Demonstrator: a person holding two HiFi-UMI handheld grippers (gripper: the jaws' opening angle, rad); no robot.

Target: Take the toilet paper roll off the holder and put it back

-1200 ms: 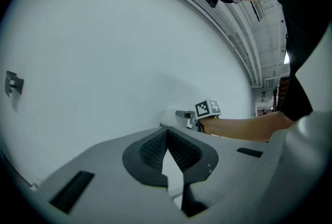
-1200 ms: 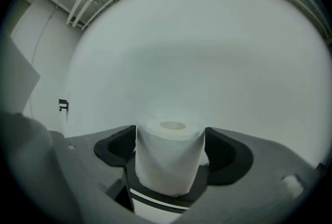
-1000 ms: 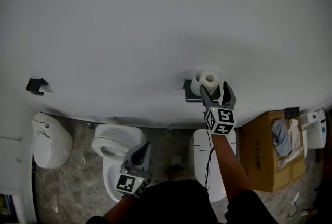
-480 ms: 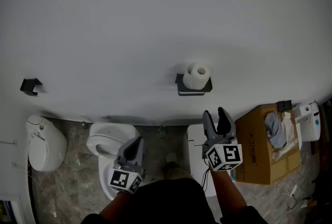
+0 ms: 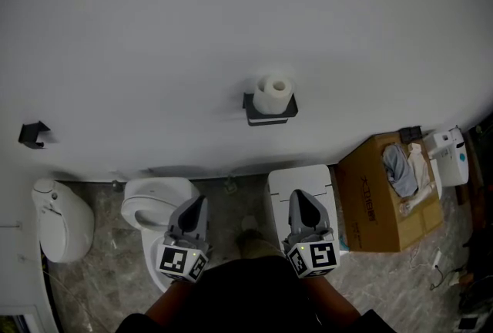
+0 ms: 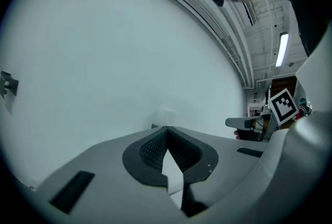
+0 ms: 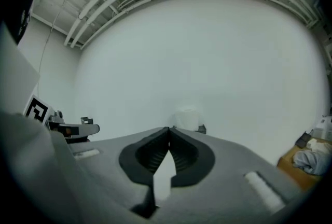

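Observation:
A white toilet paper roll [image 5: 273,93] stands upright on a black wall holder [image 5: 269,113] on the white wall; in the right gripper view the roll [image 7: 188,117] shows small, just above the jaw tips. My right gripper [image 5: 306,209] is shut and empty, held low and close to the body, well apart from the roll. My left gripper [image 5: 193,214] is shut too, with nothing in it, beside the right one. In the left gripper view the left gripper [image 6: 166,128] faces bare wall.
Below the wall stand a white toilet [image 5: 154,204], a white urinal-like fixture [image 5: 60,217] at the left, a white cabinet [image 5: 302,183] and a cardboard box [image 5: 381,189] with cloth at the right. A small black bracket [image 5: 32,133] sits on the wall at the left.
My right gripper left the roll on the holder, drew back down toward the body and closed. The roll stays on the holder. The left gripper barely moved.

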